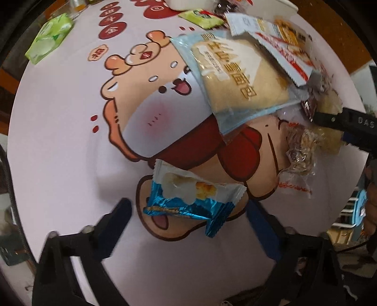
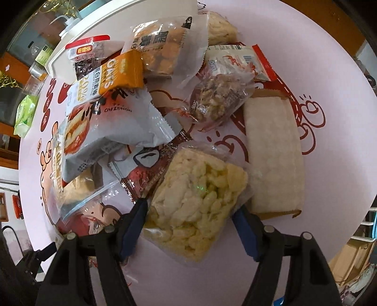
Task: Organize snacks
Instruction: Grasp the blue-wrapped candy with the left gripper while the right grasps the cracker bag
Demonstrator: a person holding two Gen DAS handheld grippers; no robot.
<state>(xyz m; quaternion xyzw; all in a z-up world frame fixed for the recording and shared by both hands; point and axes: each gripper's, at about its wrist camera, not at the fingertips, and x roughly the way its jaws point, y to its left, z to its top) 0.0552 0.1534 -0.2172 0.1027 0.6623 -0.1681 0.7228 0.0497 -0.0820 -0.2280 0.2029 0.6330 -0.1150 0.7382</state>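
**Both grippers spread over snacks on the cartoon mat**

In the left wrist view, the left gripper (image 1: pixel 188 223) is seen with its fingers wide apart at the bottom of the frame. A blue packet (image 1: pixel 190 200) lies flat on the mat (image 1: pixel 59 141) between the fingertips, touched by neither. A bread pack (image 1: pixel 238 77) is seen in the upper middle, overlapped at its top right by a red-edged sachet (image 1: pixel 282 47). A clear nut bar (image 1: pixel 301 153) lies at the right, and above it the right gripper's black finger enters from the right edge. A green packet (image 1: pixel 49 37) lies alone at the upper left. Part of a white tray (image 1: pixel 188 3) is cut off at the top edge; its contents cannot be made out.

In the right wrist view, the right gripper (image 2: pixel 190 223) is also held spread, with a puffed rice bar (image 2: pixel 198 204) lying between its fingers; whether the pads touch the wrapper cannot be told. A pale slab (image 2: pixel 273 155) in a clear wrapper lies just beside it to the right. A heap of snacks fills the upper left: a grey pack (image 2: pixel 113 127), an orange oat bar (image 2: pixel 113 77), a fried-snack bag (image 2: pixel 165 49) and a walnut pack (image 2: pixel 219 96). A white tray (image 2: pixel 122 30) rim is seen behind the heap at the top left, with a small red-topped packet (image 2: pixel 87 56) resting against it.
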